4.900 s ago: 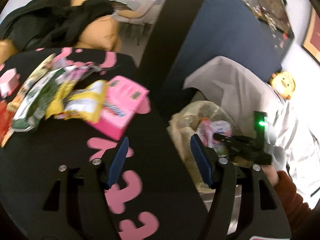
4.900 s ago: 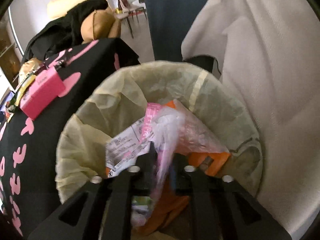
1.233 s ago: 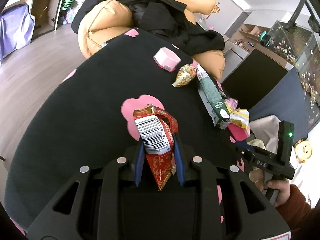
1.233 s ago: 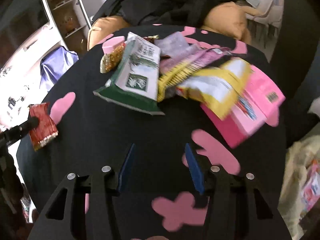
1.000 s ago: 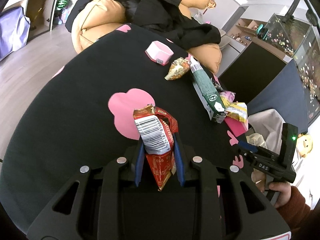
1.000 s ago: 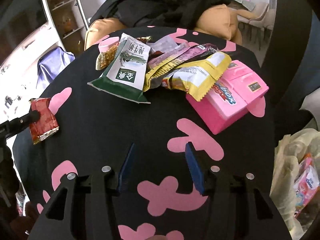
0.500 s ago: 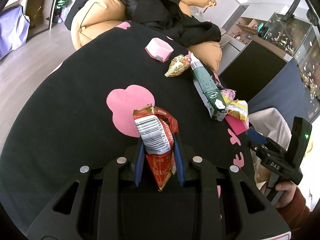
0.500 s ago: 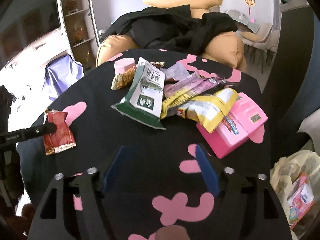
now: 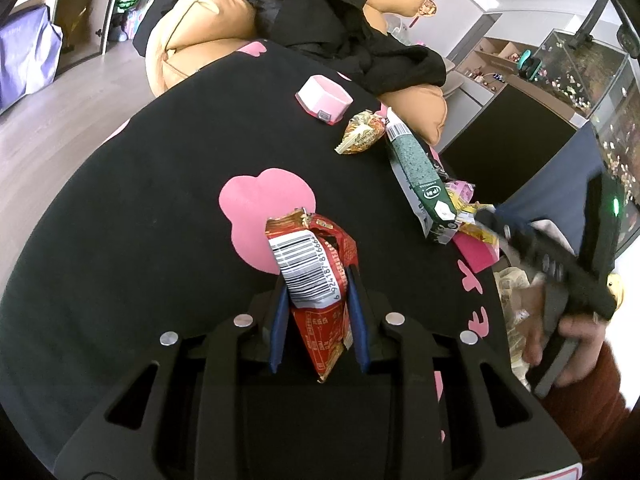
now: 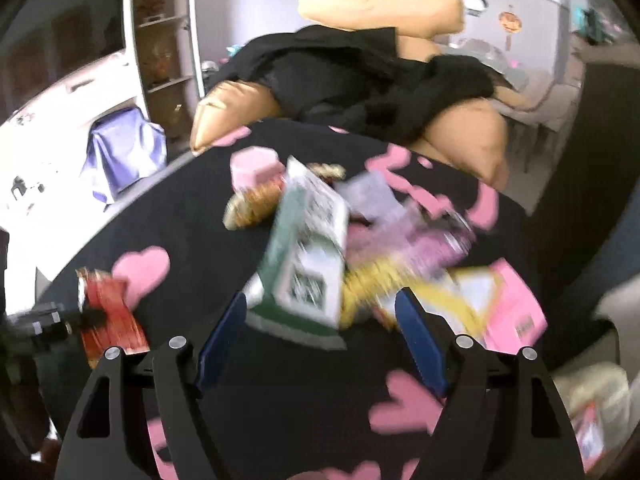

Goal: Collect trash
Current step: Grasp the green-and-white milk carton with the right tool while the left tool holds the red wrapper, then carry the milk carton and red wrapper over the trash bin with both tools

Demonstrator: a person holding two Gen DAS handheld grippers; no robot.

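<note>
My left gripper (image 9: 318, 280) is shut on a red snack wrapper (image 9: 316, 264) with a barcode, held above the black table with pink shapes (image 9: 140, 208). The same wrapper shows at the left of the right wrist view (image 10: 112, 312). My right gripper (image 10: 322, 324) is open and empty, its jaws wide apart just in front of a green-and-white packet (image 10: 308, 256). That packet (image 9: 420, 176) lies in a pile with a yellow wrapper (image 10: 424, 296), a purple wrapper (image 10: 420, 240) and a pink box (image 10: 516, 304). The lined trash bin (image 10: 596, 404) is at the table's right edge.
A pink tub (image 9: 324, 98) and a gold wrapper (image 9: 360, 136) lie at the table's far side. Behind it is an orange sofa (image 9: 200, 40) with black clothing (image 9: 352, 40) on it. Shelves (image 10: 160, 48) stand at the left.
My right gripper has moved forward close to the green packet and opened wider. My left gripper still holds the red wrapper, shifted little.
</note>
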